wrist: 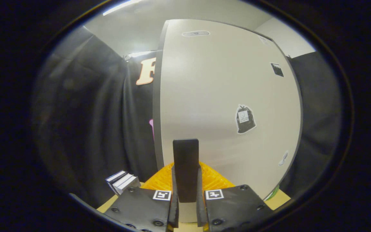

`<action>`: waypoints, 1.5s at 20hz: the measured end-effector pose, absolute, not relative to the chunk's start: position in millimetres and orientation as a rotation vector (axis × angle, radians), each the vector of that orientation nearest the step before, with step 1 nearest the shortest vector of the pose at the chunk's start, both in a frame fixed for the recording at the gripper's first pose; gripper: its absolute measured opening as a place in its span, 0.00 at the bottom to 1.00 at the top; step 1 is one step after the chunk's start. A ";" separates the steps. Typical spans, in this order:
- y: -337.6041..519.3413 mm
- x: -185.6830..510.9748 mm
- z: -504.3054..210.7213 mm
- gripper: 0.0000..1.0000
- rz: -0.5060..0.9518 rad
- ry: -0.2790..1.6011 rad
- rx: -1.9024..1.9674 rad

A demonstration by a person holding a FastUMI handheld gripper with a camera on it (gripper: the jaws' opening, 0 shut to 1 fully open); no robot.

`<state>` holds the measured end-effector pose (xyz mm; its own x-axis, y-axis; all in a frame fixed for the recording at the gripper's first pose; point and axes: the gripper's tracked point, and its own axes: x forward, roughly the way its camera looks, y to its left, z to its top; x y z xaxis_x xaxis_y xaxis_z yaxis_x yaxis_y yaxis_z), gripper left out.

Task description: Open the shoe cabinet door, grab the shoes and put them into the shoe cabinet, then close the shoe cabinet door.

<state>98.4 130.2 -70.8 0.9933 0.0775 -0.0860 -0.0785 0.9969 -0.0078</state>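
The shoe cabinet's white door (224, 96) stands close in front of me, upright, with a dark strip along its left edge. A black vertical bar handle (185, 154) sticks out from the door's lower part. My gripper (186, 180) is shut on this handle, one finger pressing on each side of the bar. The fingertips (211, 177) reach almost to the door's face. No shoes are in sight.
Small stickers (245, 119) dot the door's right half. A stack of books (123, 181) lies low to the left of my fingers, on a light wooden surface (277, 198). Black cloth hangs on both sides of the cabinet.
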 end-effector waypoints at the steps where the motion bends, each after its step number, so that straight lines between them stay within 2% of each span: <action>1: 128.3 90.3 -70.4 0.24 0.089 0.084 -0.008; 16: 46.4 -22.7 -55.3 0.24 0.334 0.128 0.021; 30: -30.1 -76.6 -46.5 0.23 0.261 0.147 0.058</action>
<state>-76.6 -30.1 -46.5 0.9556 0.2608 -0.1369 -0.2523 0.9646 0.0765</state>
